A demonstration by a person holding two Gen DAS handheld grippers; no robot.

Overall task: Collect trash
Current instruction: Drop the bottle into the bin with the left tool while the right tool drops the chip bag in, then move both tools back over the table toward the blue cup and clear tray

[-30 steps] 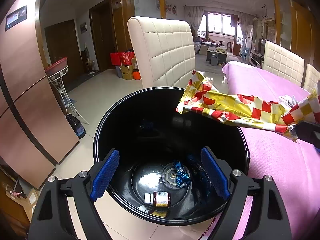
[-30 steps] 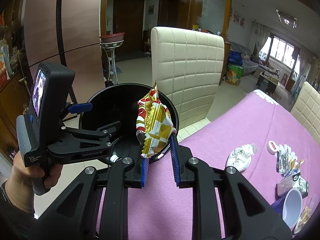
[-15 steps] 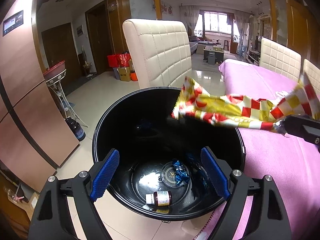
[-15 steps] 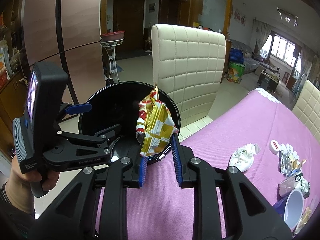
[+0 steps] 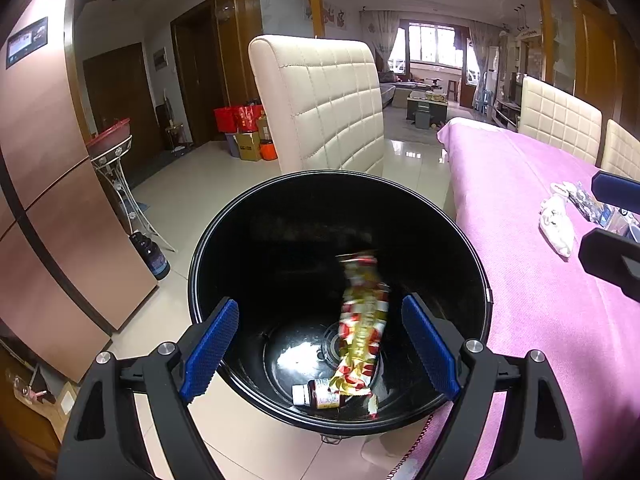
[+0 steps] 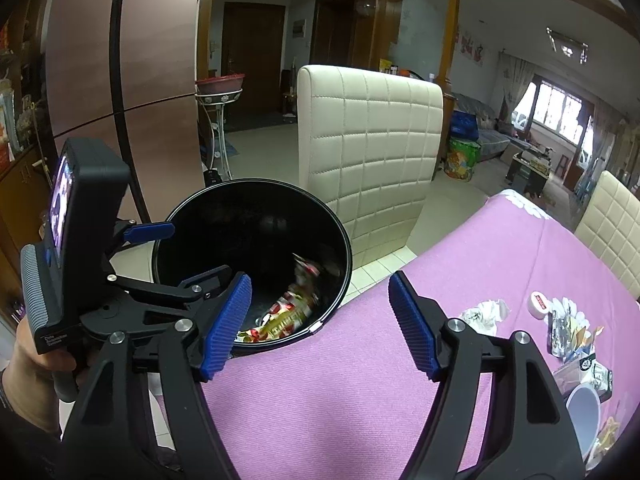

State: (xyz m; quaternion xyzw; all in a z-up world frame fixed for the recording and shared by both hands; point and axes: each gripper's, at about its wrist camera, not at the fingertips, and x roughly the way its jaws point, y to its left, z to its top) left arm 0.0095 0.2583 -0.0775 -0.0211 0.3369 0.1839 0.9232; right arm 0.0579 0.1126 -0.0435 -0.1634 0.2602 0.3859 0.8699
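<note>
A black round trash bin (image 5: 280,196) stands on the floor beside the table; it also shows in the right wrist view (image 6: 200,204). A red, gold and white snack wrapper (image 5: 362,320) lies inside the bin, blurred, over a small pill bottle (image 5: 316,395); the wrapper also shows in the right wrist view (image 6: 292,312). My left gripper (image 5: 320,352) is open and empty just over the bin's near rim. My right gripper (image 6: 320,328) is open and empty above the table edge beside the bin.
A purple-clothed table (image 6: 460,264) carries a crumpled white tissue (image 6: 484,312), a small white jar (image 6: 538,305), several wrappers (image 6: 572,332) and a white cup (image 6: 584,412) at its right. A cream padded chair (image 6: 372,136) stands behind the bin. A copper fridge (image 5: 44,200) is at left.
My right gripper has opened and let go of the snack wrapper, which has dropped into the bin. The left gripper has stayed open over the bin rim.
</note>
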